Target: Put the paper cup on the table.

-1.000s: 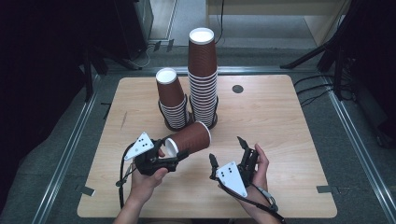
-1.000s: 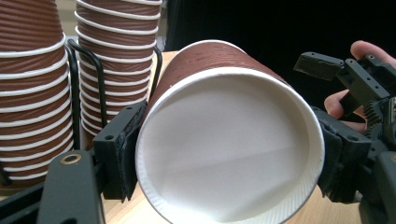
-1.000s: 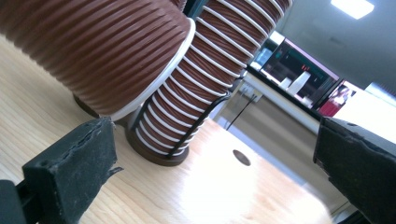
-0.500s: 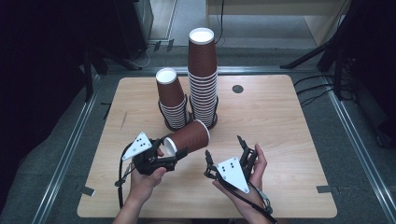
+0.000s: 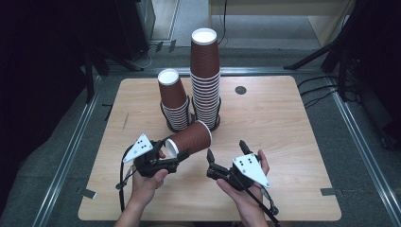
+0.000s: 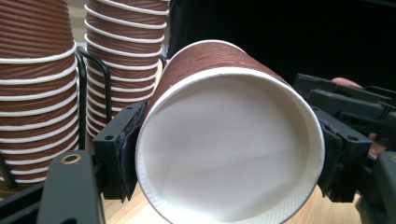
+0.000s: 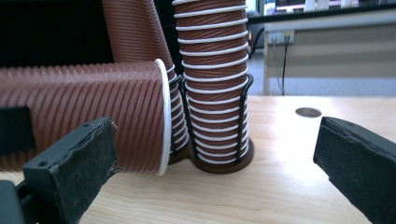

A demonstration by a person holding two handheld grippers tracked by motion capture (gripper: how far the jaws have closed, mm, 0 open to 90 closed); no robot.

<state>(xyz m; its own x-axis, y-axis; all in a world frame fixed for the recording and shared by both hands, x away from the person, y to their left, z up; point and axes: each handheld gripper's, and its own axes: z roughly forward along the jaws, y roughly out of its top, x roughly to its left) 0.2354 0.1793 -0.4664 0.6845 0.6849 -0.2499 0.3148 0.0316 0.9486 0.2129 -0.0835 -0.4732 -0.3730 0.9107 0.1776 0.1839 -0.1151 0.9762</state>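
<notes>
At the near left, the left gripper (image 5: 166, 153) pinches a brown ribbed paper cup (image 5: 189, 140) lying on its side, just in front of two stacks of brown ribbed paper cups (image 5: 173, 101) in black wire holders. To its right, the right gripper (image 5: 226, 151) hovers over the light wooden table (image 5: 283, 123), jaws spread wide and holding nothing.

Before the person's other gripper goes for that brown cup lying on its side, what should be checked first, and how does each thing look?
1. Left gripper shut on the cup: ok, a jaw presses each side in the left gripper view.
2. Right gripper open: ok, jaws wide apart.
3. Path to the cup free: ok, bare table between.
4. Short stack and tall stack upright in their wire holders: ok.
5. Cup uncrushed: ok, rim round.
</notes>
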